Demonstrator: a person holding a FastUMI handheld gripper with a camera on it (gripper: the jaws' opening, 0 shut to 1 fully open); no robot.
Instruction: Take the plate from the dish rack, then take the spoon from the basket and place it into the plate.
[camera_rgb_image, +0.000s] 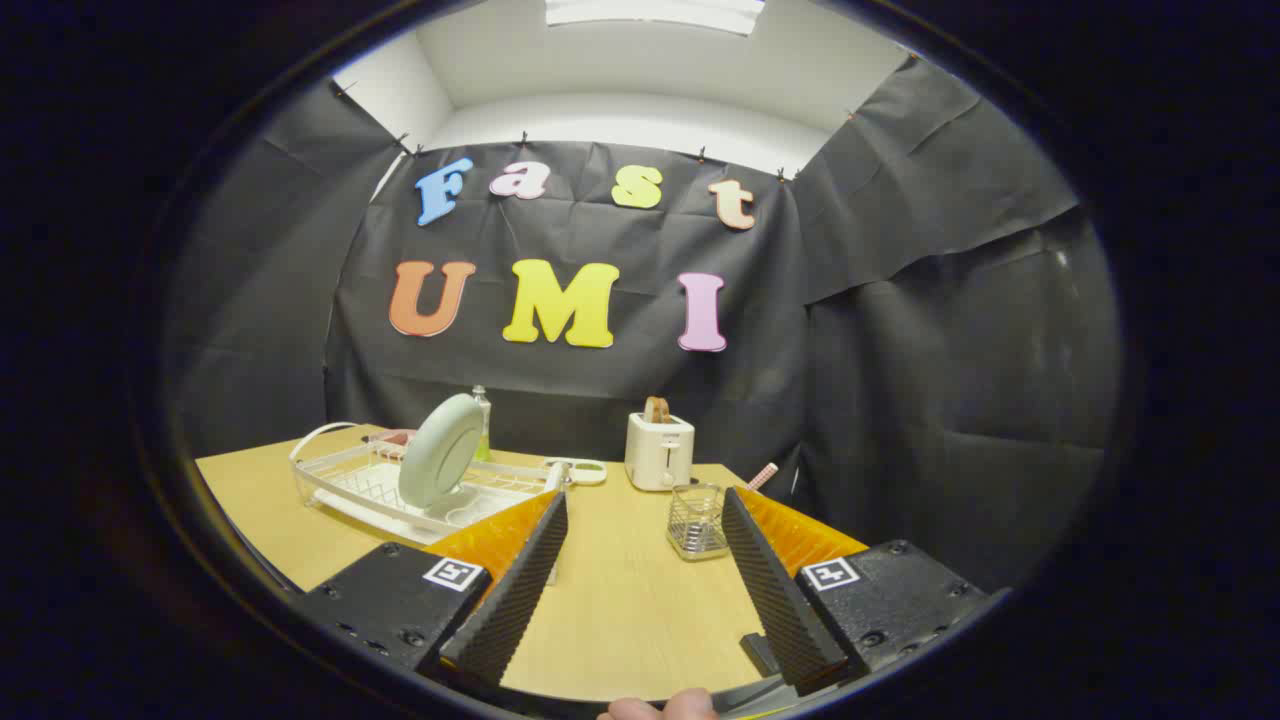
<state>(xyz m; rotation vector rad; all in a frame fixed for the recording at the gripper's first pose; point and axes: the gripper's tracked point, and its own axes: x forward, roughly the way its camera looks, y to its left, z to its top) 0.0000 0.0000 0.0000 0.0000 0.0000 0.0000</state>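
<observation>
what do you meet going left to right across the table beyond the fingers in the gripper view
dish rack → plate standing in it → toaster → wire basket. The open gripper holds nothing, its fingers over bare table.

The gripper (645, 545) has its fingers (515, 590) spread wide, holding nothing; a fingertip (660, 708) shows below

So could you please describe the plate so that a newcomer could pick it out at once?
On the wooden table, beyond the open gripper, a white dish rack sits ahead of the left finger. The plate stands on edge in it, a pale green disc taller than the rack.
</observation>
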